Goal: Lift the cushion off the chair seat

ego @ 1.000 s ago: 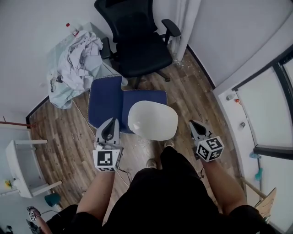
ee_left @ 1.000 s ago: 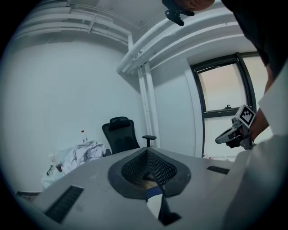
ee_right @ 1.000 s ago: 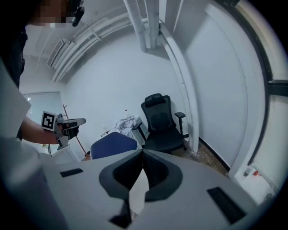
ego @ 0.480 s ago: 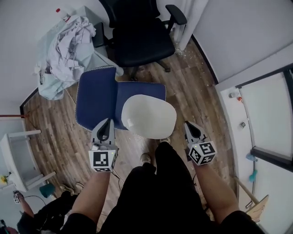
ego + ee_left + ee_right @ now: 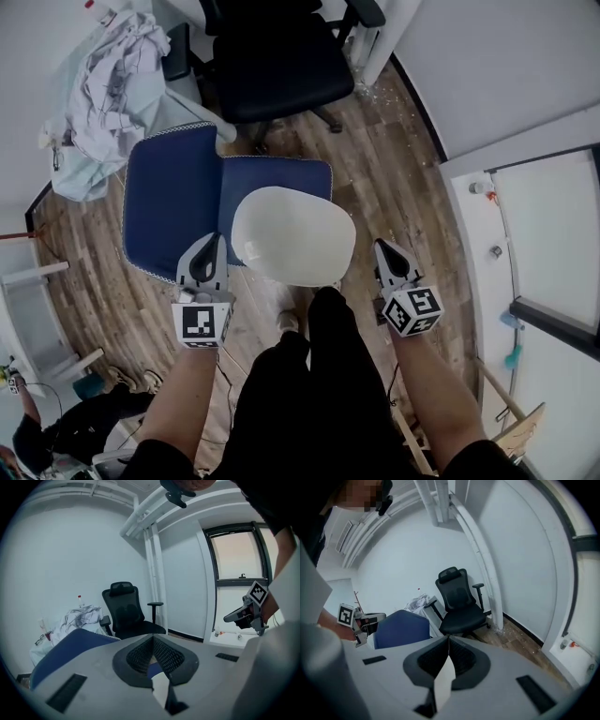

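While flanking the white cushion (image 5: 292, 234) at 8 and 4 o'clock, left gripper (image 5: 215, 244) and right gripper (image 5: 382, 247) pinched shut, empty, just lining up; probably needing opening next.

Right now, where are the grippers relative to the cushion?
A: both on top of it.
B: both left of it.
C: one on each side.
C: in the head view the left gripper is left of the cushion, the right gripper right of it.
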